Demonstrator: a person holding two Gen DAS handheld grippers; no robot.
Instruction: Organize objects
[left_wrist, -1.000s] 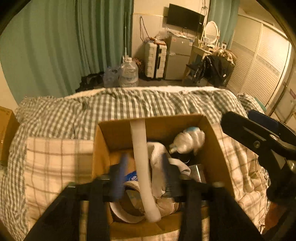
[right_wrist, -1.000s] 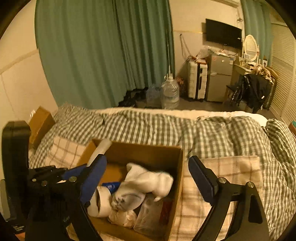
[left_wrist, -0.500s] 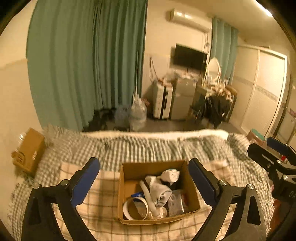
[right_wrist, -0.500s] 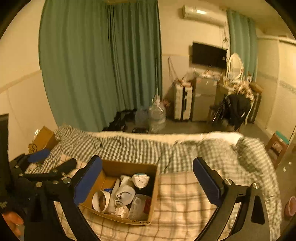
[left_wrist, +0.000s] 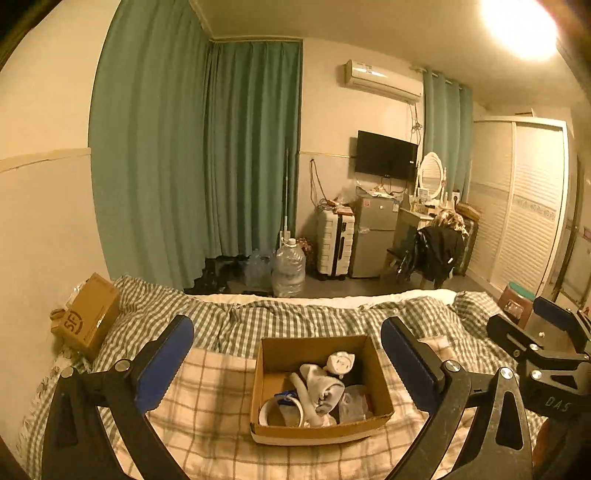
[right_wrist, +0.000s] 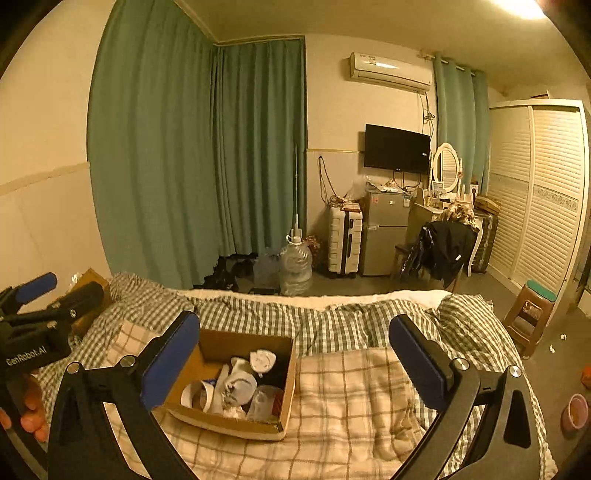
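Bedroom, green curtains, bed (left_wrist: 229, 325) with checked bedding. Cardboard box (left_wrist: 317, 387) is sitting on the plaid blanket (left_wrist: 207, 406), holding a tape roll (left_wrist: 280, 411), white sock (left_wrist: 321, 384) and clear plastic bits. Left claw (left_wrist: 287, 363) and right claw (right_wrist: 294, 362) are hovering above, both spread wide, gripping nothing. Probably packing is finishing; when lowering, aim for one item's edge, not the pile.

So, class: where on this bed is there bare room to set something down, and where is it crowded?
Free: the plaid blanket right of the cardboard box, out to the green checked duvet; also the plaid strip left of the box, before the brown carton by the wall. Crowded: inside the box, where a tape roll, white cloth and a clear bag are piled.
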